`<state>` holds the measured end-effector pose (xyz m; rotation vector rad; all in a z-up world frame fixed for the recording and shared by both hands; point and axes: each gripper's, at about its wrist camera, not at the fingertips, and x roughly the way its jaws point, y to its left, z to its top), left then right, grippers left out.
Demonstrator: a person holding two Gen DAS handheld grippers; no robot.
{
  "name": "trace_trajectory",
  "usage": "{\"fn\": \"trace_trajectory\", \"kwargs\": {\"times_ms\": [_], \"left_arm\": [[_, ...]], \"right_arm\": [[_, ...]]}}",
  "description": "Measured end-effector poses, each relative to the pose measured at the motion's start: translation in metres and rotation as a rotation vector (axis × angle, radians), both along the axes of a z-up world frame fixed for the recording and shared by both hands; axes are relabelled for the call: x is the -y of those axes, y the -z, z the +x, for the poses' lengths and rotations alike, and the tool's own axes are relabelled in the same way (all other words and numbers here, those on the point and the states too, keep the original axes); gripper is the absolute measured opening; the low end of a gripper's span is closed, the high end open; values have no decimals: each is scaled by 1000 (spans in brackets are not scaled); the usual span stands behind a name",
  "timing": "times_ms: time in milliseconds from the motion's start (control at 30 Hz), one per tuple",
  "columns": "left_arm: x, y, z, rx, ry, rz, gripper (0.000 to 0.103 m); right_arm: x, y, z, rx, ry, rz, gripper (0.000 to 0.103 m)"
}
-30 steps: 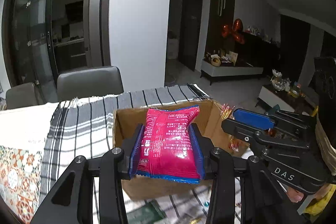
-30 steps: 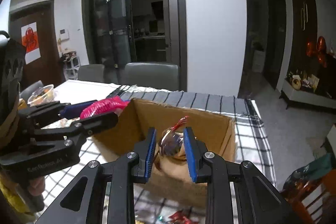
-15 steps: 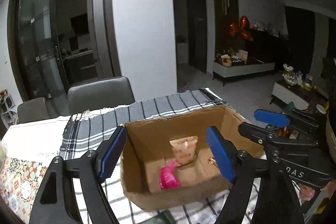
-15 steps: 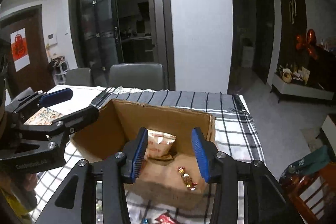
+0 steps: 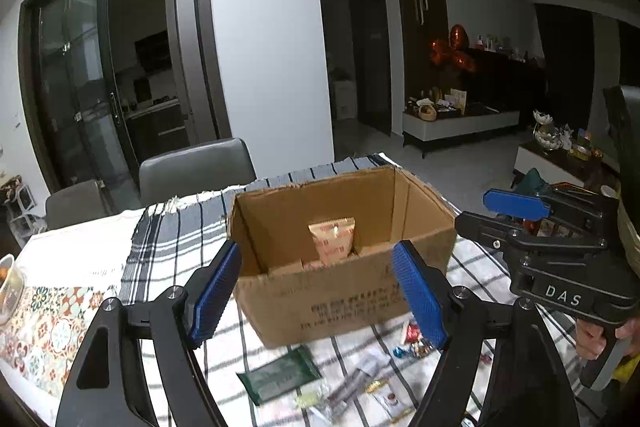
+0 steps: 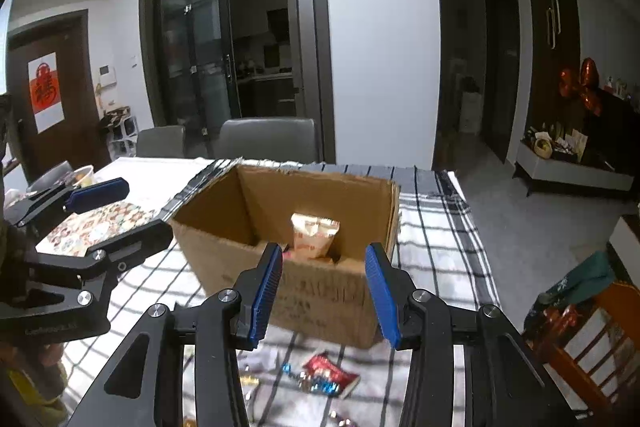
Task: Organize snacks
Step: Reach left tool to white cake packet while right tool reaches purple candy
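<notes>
Dim living room behind, and a bench (image 5: pixel 176 239) under a striped cloth carrying an open cardboard box (image 5: pixel 344 291). One beige packet (image 5: pixel 332 241) stands upright against the box's far wall; in the right wrist view a hint of pink shows beside it, too small to name. Loose snacks lie on the cloth in front of the box: a dark green packet (image 5: pixel 280 375), a red packet (image 6: pixel 330 373), and small foil candies (image 6: pixel 310 383) touching it.

The left gripper (image 5: pixel 318 291) hovers before the box's near wall, its blue fingers (image 5: pixel 214 291) released wide and empty. The right gripper (image 6: pixel 324 293) sits likewise, fingers (image 6: pixel 266 293) parted less widely, nothing between them. Both tilt moderately downward, side by side, each visible at the edge of the other's view.

The step in hand looks like fetching the next loose snack. To do it well, I would tip each gripper more steeply toward the cloth, take the green packet with the left and the red one with the right, and pinch each flat packet across its short width near an edge so the fingers do not snag the cloth. The candies are small and slippery; they probably want a low, centred pinch, one at a time.
</notes>
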<state>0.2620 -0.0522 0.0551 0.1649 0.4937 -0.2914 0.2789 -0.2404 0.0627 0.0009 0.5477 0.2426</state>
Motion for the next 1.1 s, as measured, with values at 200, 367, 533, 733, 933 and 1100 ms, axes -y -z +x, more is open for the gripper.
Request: {"fn": "trace_trajectory", "kwargs": {"times_ms": [200, 367, 533, 733, 933, 1100], "left_arm": [[5, 15, -18, -50, 2, -4, 77], [6, 31, -39, -69, -18, -35, 76], [11, 50, -49, -122, -17, -42, 76], [22, 74, -53, -186, -3, -22, 72], [30, 99, -54, -252, 5, -5, 68], [34, 116, -53, -312, 4, -10, 66]], "right_arm": [[6, 12, -19, -33, -19, -3, 44], [11, 23, -32, -50, -16, -9, 44], [15, 37, -47, -61, -11, -25, 44], [22, 61, -55, -115, -29, -41, 44], [30, 87, -58, -190, -30, -42, 44], [34, 105, -57, -251, -40, -30, 44]]}}
